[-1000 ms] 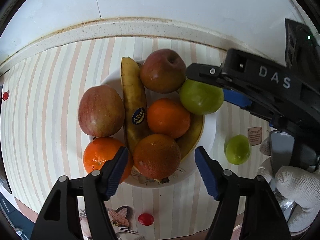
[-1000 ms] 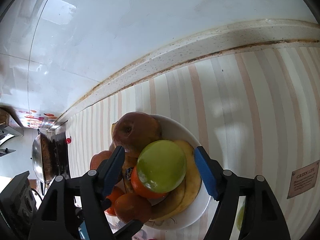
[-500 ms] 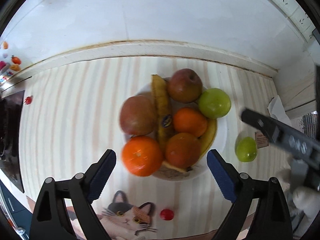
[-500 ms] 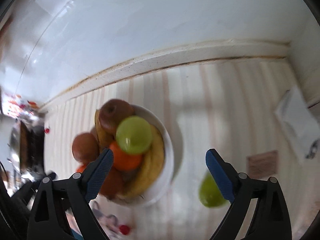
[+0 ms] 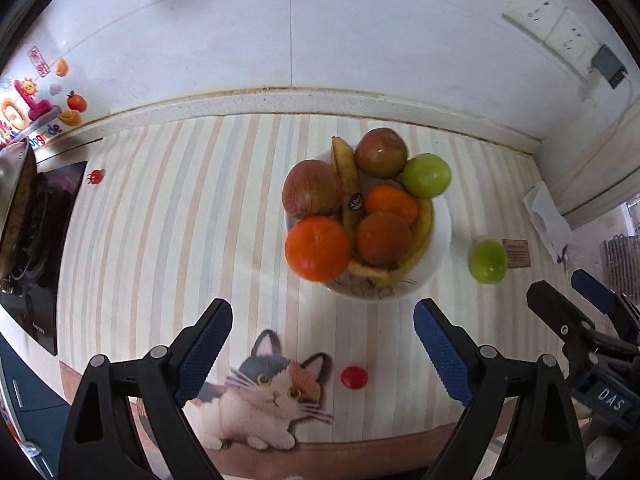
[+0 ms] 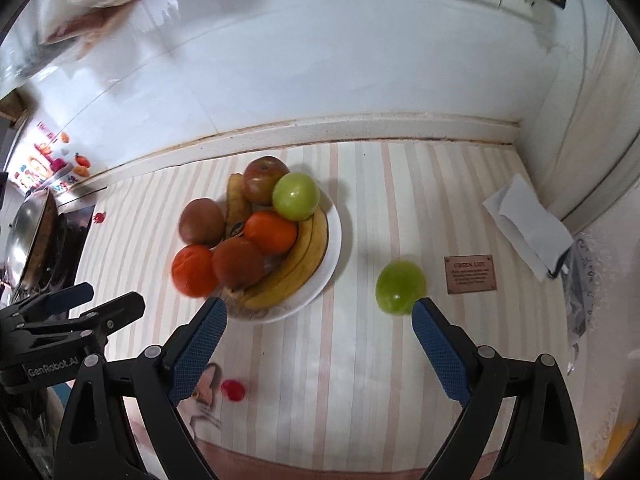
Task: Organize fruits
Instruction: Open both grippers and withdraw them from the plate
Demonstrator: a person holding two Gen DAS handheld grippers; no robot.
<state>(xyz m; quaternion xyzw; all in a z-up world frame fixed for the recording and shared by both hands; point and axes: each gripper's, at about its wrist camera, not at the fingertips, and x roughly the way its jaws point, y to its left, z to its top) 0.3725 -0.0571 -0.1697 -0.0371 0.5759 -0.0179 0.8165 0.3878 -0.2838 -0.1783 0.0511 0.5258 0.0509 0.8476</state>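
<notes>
A white plate on the striped mat carries two red apples, three oranges, bananas and a green apple. A second green apple lies loose on the mat to the plate's right. My left gripper hovers open above the mat, short of the plate, with nothing between its fingers. My right gripper is open too, its right fingertip just in front of the loose apple. Each gripper shows at the edge of the other's view.
A stove with a pan stands at the left. A folded paper and a small brown sign lie at the right. A small red dot sits by the cat print on the mat. Wall sockets are behind.
Both grippers opened wide, letting go of an orange and the green apple on the plate, then drew back and rose. The fruits stay on the plate.
</notes>
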